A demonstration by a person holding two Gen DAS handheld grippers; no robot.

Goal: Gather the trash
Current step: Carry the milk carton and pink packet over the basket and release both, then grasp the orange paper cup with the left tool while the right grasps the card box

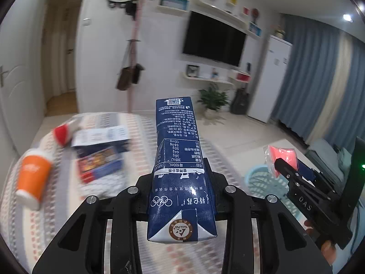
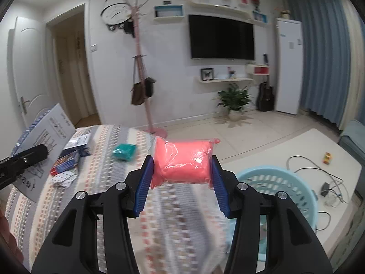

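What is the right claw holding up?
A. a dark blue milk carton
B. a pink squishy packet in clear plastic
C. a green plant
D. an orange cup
B: in the right wrist view the right claw has its blue pads pressed on both sides of the pink packet, lifted above the striped cloth.

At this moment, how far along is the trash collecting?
Done: nothing shows in the visible part of the blue basket. In hand: the left gripper holds a milk carton; the right gripper holds a pink packet. Left on the bed: an orange cup, boxes and a teal wrapper.
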